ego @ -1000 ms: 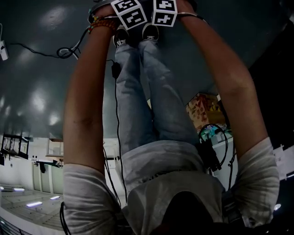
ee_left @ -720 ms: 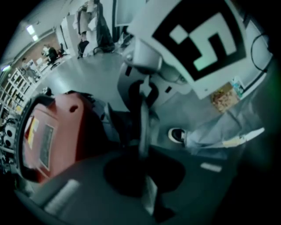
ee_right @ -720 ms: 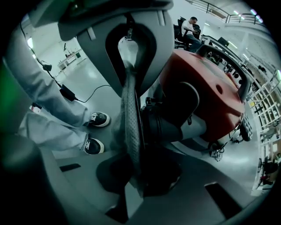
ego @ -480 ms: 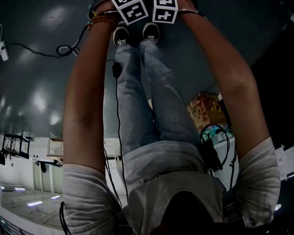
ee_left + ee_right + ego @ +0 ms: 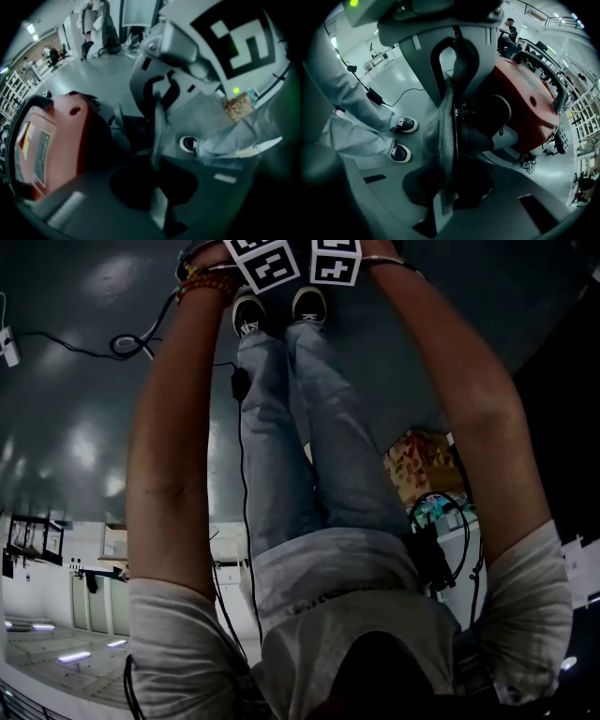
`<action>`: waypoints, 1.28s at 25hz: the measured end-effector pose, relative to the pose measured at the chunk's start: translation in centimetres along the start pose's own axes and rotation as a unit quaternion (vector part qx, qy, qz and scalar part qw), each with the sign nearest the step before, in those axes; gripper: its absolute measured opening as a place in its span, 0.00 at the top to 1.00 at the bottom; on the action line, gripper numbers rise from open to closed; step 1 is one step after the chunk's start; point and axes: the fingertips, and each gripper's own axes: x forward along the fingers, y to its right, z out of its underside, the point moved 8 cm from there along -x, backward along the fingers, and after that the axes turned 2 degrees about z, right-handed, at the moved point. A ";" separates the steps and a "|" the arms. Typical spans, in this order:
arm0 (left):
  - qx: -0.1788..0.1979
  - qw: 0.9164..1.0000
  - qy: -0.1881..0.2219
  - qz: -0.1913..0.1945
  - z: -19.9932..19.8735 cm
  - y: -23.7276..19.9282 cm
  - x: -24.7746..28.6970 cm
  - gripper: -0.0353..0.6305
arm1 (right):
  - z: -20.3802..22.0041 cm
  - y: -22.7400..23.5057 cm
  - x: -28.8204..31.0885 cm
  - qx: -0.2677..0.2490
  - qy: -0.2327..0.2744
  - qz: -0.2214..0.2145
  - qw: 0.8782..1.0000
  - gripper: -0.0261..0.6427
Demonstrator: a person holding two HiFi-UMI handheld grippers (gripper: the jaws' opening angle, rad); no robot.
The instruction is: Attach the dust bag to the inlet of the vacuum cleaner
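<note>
The red vacuum cleaner's (image 5: 70, 129) grey label (image 5: 41, 157) is too blurred to read.

Reaching steeply down with left arm (image 5: 173, 427) and right arm (image 5: 459, 409). Pinching dust bag (image 5: 446, 117) in right gripper (image 5: 449, 164); just closing left gripper (image 5: 157, 161) on it too.

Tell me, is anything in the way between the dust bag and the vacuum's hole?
Nothing I can see. The right gripper pinches the grey dust bag, which hangs right beside the black inlet on the red vacuum cleaner.
</note>
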 end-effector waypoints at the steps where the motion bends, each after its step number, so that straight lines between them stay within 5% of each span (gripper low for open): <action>1: -0.007 1.000 -0.001 0.002 0.1 -0.1 0.2 0.92 | -0.1 0.1 -0.4 -0.004 0.002 0.002 1.000 0.91; 8: -0.025 1.000 0.006 -0.005 0.2 -0.1 0.1 0.92 | 0.2 0.6 -1.0 0.008 0.002 0.007 1.000 0.91; 12: -0.040 0.999 0.018 -0.025 0.8 -0.2 -0.3 0.76 | 1.2 0.7 -1.0 0.044 0.001 0.011 0.999 0.85; 19: -0.081 0.995 0.043 -0.039 4.0 1.7 -2.9 0.75 | 2.9 -1.1 -3.9 0.062 0.000 0.035 0.997 0.81; 22: -0.096 0.992 0.061 -0.048 4.4 2.8 -4.3 0.78 | 2.9 -2.4 -5.2 0.070 0.012 0.047 0.996 0.81; 25: -0.095 0.990 0.079 -0.066 3.6 4.5 -5.5 0.94 | 1.9 -3.7 -6.8 0.082 0.029 0.053 0.995 0.82; 32: -0.108 0.986 0.111 -0.066 3.7 5.4 -3.8 0.94 | -4.0 -4.3 -5.5 0.102 0.085 0.065 0.989 0.94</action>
